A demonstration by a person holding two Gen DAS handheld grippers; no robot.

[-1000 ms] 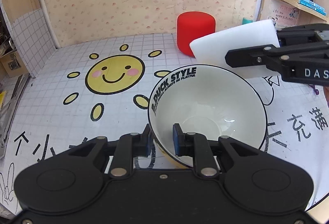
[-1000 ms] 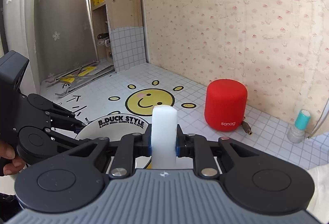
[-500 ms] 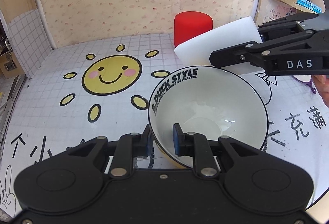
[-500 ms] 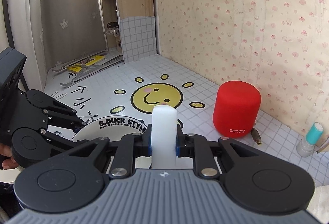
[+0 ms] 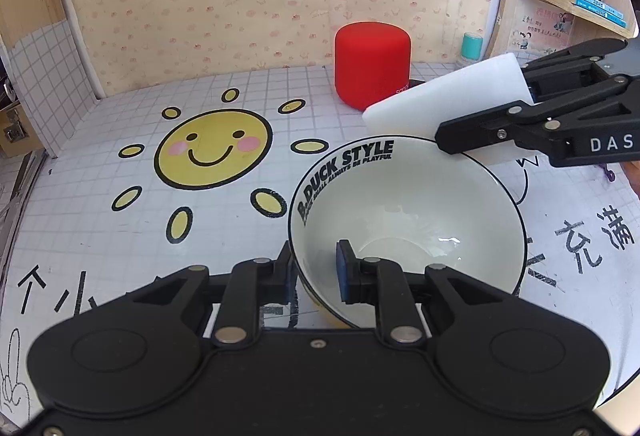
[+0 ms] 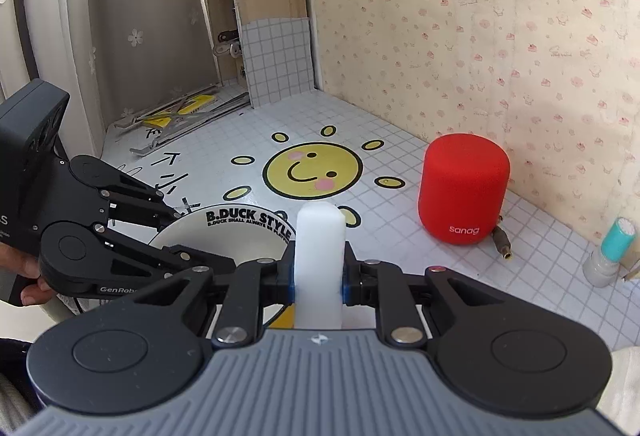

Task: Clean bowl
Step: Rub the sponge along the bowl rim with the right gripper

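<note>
White grid-pattern table mat (image 5: 120,236) with a yellow smiling sun print (image 5: 213,150) and black handwritten characters covers the work surface; pink-dotted wallpaper behind. White round ceramic bowl with thin black rim and "B.DUCK STYLE" lettering (image 5: 420,212) sits upright on the mat, right of the sun print, near the front edge in the left wrist view; inside looks glossy and bare. Red cylindrical fabric speaker marked "sanag" (image 6: 464,188) stands by the back wall, well apart from the bowl, a cable plug just beside its base.

Left gripper (image 5: 316,270), black, clamped on the bowl's near rim: one finger outside the wall, blue-padded finger inside, jaws nearly together on the thin wall. In the right wrist view the left gripper (image 6: 176,232) comes in from the left with a hand partly visible on its handle.

Right gripper (image 6: 319,278), black with grey ribbed top, squeezed tight on a white rectangular foam sponge block (image 6: 320,256), which sticks forward past the fingers. In the left wrist view the sponge (image 5: 448,104) hangs tilted just above the bowl's far rim; contact cannot be told.

Small clear bottle with teal cap (image 6: 610,254) stands near the wall, right of the speaker.
</note>
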